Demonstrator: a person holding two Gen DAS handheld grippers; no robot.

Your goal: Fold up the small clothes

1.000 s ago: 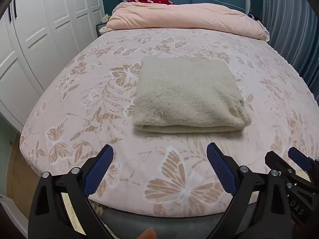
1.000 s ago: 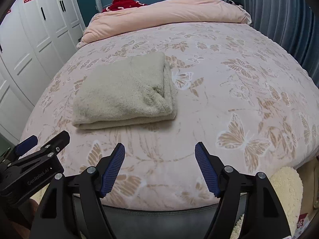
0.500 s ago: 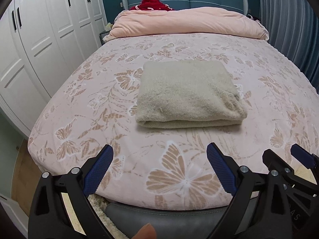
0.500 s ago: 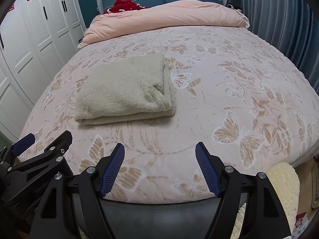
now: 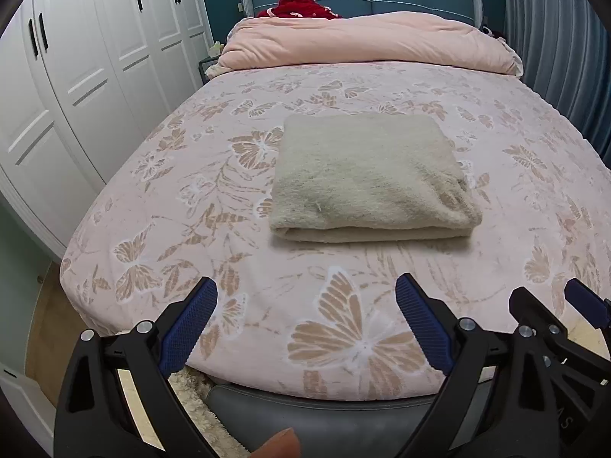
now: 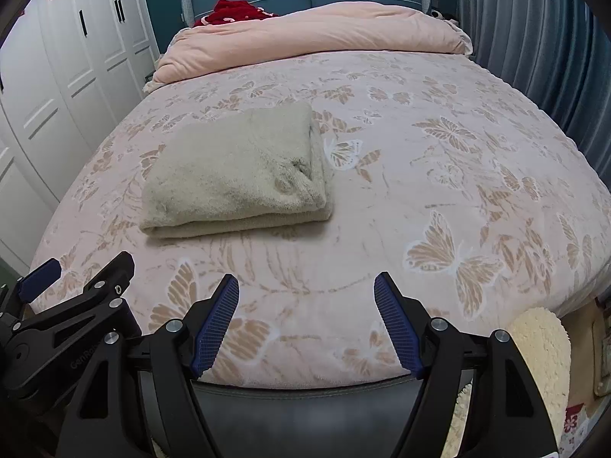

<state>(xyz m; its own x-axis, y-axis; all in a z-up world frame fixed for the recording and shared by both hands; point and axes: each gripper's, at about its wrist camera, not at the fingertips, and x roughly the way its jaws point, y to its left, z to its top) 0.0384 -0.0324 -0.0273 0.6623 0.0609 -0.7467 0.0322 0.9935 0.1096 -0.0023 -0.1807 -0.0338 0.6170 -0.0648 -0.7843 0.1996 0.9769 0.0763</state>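
Note:
A beige fuzzy garment [image 5: 372, 177] [image 6: 238, 173] lies folded into a thick rectangle on the pink butterfly bedspread [image 5: 214, 206] [image 6: 439, 160], its folded edge facing me. My left gripper [image 5: 305, 294] hangs open over the foot of the bed, well short of the garment, with nothing between its blue pads. My right gripper [image 6: 305, 290] is open too, empty, beside the left one and to the right of the garment. Each gripper shows at the edge of the other's view.
A rolled pink duvet [image 5: 366, 44] and a red cloth [image 5: 299, 4] lie at the headboard. White wardrobe doors [image 5: 76, 76] line the left side, a grey-blue curtain [image 6: 534, 38] the right. A cream shaggy rug [image 6: 542, 347] lies on the floor by the bed's foot.
Both views have tilted up and drawn back slightly, so the bed's foot edge and more wardrobe show. The garment has not moved. Both grippers stay open.

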